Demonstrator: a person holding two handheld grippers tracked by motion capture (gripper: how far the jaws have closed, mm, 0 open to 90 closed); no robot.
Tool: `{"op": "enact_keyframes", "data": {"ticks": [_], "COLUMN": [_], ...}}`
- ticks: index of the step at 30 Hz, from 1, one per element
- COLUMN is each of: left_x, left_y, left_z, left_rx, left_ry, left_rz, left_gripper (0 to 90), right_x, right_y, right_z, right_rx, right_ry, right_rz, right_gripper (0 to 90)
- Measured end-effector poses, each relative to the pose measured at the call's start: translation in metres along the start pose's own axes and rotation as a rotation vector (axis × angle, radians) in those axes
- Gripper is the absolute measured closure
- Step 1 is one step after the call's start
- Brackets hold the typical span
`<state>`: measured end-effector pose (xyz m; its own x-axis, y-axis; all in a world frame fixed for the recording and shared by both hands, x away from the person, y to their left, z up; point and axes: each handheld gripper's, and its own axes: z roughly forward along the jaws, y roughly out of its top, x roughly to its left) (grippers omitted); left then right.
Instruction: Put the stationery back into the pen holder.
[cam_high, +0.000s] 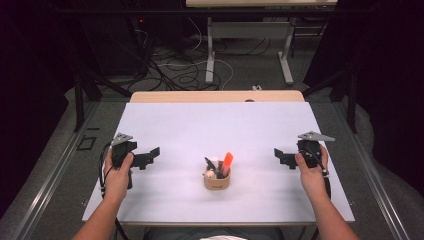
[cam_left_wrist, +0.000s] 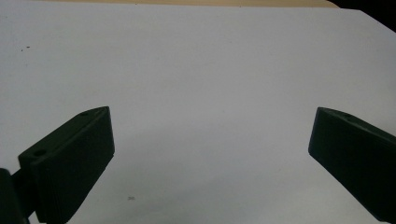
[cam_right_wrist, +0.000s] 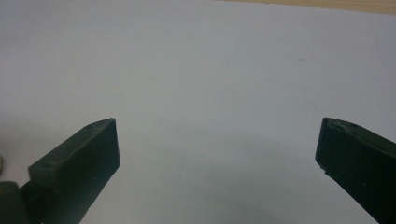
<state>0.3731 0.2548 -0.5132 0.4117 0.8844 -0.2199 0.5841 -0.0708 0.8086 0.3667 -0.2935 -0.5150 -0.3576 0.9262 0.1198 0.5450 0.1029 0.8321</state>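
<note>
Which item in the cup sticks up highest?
The orange marker in the tan cup: its tip stands above the black and pale items beside it, and it leans right.

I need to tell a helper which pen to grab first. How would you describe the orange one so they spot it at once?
Look at the white table top, midway between the two hand-held grippers. A small tan cup stands there, near the front edge, holding a few pens. The orange marker leans out of its right side, the only bright colour among dark and pale neighbours.
</note>
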Motion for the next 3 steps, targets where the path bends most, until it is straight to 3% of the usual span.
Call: {"op": "enact_keyframes", "data": {"ticks": [3], "left_x": [0.0011], "left_y": [-0.0002], "left_z": [0.0009], "left_rx": [0.005], "left_ry": [0.003], "left_rz": [0.000], "left_gripper": [0.3], "right_x": [-0.0017], "right_y": [-0.0013], "right_z": [0.0012], "right_rx": [0.003], "right_ry": [-0.008], "right_rz": [0.011], "right_gripper": [0.0]}}
